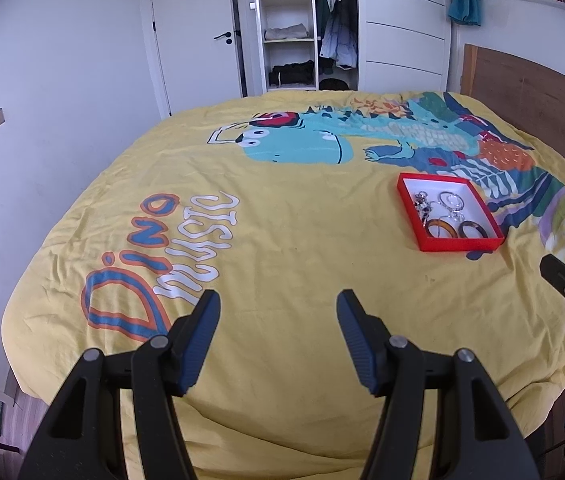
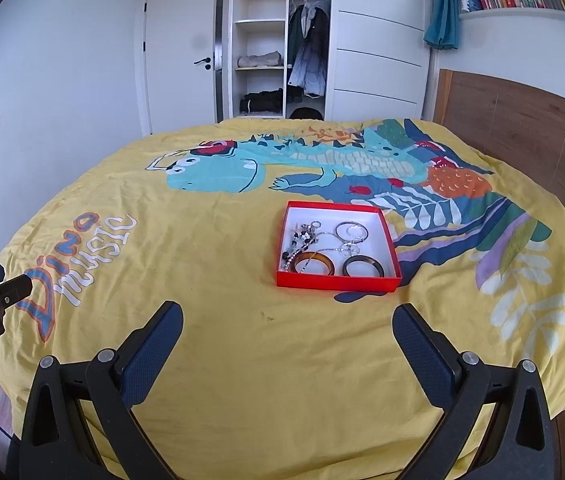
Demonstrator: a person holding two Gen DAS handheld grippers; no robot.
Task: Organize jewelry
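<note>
I saw one red box [image 2: 336,282] in the middle of the right wrist view, on the yellow dinosaur bedspread [image 2: 210,340]. Inside it lay two brown bangles [image 2: 314,265], one silver ring [image 2: 351,231] and a tangle of beaded chains [image 2: 302,240]. My left gripper [image 1: 278,312] and right gripper [image 2: 288,324] were both spread wide with nothing in them. Nothing blocked the box.

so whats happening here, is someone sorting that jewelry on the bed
Nothing is being handled yet. A person holds two grippers above a yellow bedspread; the left gripper and right gripper are both open and empty. A red box sits on the bed ahead of them. Inside it lie two brown bangles, a silver ring-shaped piece and a tangle of beaded chains. All the jewelry seen is in the box.
</note>
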